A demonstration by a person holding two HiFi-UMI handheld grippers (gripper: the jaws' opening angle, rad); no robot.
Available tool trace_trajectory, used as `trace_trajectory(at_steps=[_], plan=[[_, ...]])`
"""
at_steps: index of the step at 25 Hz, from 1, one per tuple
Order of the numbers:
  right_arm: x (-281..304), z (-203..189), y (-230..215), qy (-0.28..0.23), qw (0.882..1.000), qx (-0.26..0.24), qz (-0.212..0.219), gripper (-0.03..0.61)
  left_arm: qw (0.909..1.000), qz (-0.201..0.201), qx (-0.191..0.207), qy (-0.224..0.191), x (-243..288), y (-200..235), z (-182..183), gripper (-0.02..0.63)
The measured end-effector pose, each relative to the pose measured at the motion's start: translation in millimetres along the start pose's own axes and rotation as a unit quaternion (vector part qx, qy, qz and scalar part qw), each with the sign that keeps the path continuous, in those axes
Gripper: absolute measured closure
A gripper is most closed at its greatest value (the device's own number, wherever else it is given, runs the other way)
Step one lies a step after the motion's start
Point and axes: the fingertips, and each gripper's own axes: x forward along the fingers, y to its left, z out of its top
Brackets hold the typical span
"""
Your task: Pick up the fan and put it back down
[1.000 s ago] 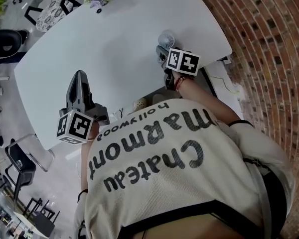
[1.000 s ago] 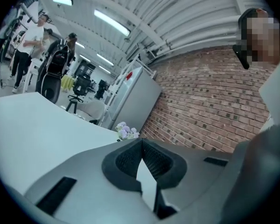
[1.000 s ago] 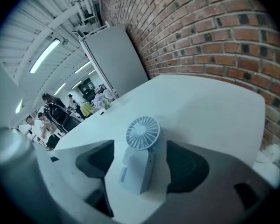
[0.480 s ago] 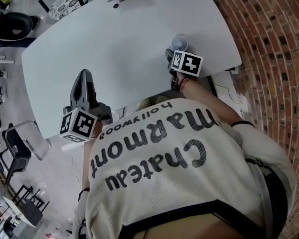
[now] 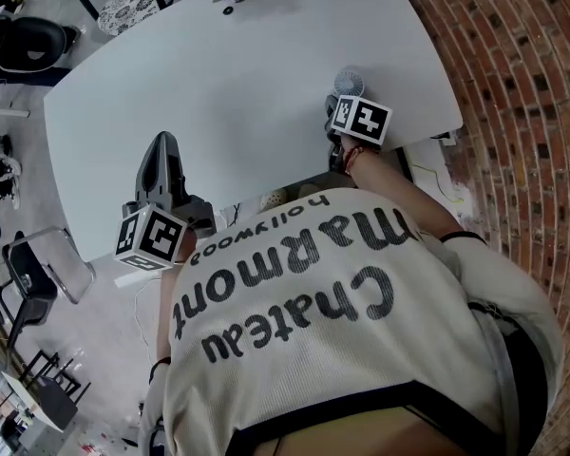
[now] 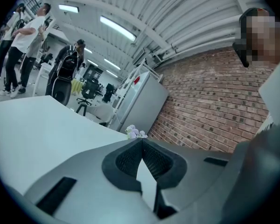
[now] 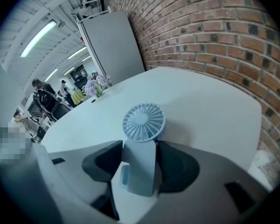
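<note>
Fan [image 7: 143, 122] stands upright with its handle between the right gripper's [image 7: 140, 149] jaws, which have just been closing and pinch it. It stands on the white table [image 5: 247, 74], near the right edge by the brick wall [image 5: 522, 84]. The left gripper [image 6: 141, 143], jaws pressed together and empty, hovers over the near left edge.

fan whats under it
Only the white table shows beneath the fan, nothing else. The spot right under its base is covered by its own handle, so contact there can't be seen.

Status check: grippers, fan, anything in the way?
Right gripper, jaws just closing, shut on fan handle. Left gripper shut, empty. Fan on table, nothing around it.
</note>
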Motion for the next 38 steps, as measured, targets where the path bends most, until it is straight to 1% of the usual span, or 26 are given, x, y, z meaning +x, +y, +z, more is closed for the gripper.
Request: trace_trajectory(at_steps=[2,11,16,20,26,30,38], plan=[[-0.7,-0.7,0.5,0.002,1.0,0.002,0.0,0.341,1.0,-0.002,0.0,0.001,0.3,0.3,0.5,0.612],[-6.7,-5.6,-5.1,0.017,0.999,0.027,0.014,0.342,0.9999,-0.013,-0.004,0.003,7.0,-5.5,-2.6,0.612],[-12.6,-4.0,-5.3,0.019,0.999,0.033,0.032,0.344,0.9998,-0.02,-0.004,0.006,11.5,-13.4,-4.4,0.612],[-18.6,7.1,0.5,0.01,0.998,0.034,0.055,0.344,0.9997,-0.023,-0.004,0.006,13.8,-20.4,-7.3,0.612],[-32.9,29.0,23.4,-0.011,0.995,0.017,0.101,0.344,0.9998,-0.021,-0.003,-0.002,11.8,-30.2,-7.2,0.612],[-41.3,40.7,35.1,-0.021,0.991,-0.005,0.129,0.344,0.9998,-0.016,-0.004,-0.01,10.5,-37.2,-10.4,0.612],[-52.0,56.2,46.1,-0.036,0.983,-0.049,0.176,0.344,0.9995,0.007,-0.015,-0.026,-0.7,-46.1,-30.1,0.612]])
